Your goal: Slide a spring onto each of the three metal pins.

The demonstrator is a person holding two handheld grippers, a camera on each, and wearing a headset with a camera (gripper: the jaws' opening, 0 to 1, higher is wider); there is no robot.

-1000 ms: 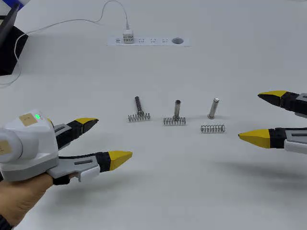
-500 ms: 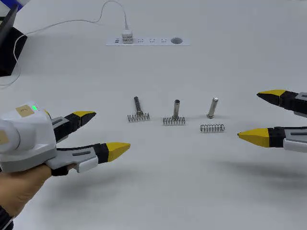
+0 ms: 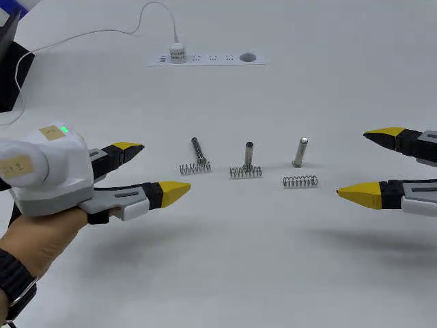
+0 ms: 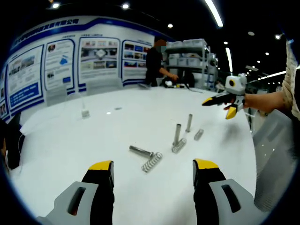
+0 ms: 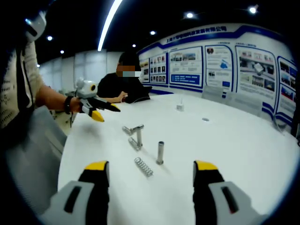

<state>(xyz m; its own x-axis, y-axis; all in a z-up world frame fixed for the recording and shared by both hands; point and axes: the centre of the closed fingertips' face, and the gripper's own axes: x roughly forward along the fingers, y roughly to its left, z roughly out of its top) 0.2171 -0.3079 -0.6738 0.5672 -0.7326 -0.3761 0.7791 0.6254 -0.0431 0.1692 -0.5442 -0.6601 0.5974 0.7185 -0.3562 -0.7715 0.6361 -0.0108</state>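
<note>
Left gripper: jaws spread wide, empty. Right gripper: same.
Three pins in row at middle of tabletop, well off edges. Spring at each base, none threaded.
Left pin appears to lie flat; middle pin and right pin upright.
Risks:
- right spring thin, could flick out under hard pinch
- nudge topples free-standing pin
- misaligned coil snags on pin tip

right hand-held gripper cut by edge, posters unreadable

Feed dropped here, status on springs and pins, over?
Left tongs, right tongs open, empty. Three springs on table, none on pins. Leftmost pin lying flat. Nothing blocking.
</note>
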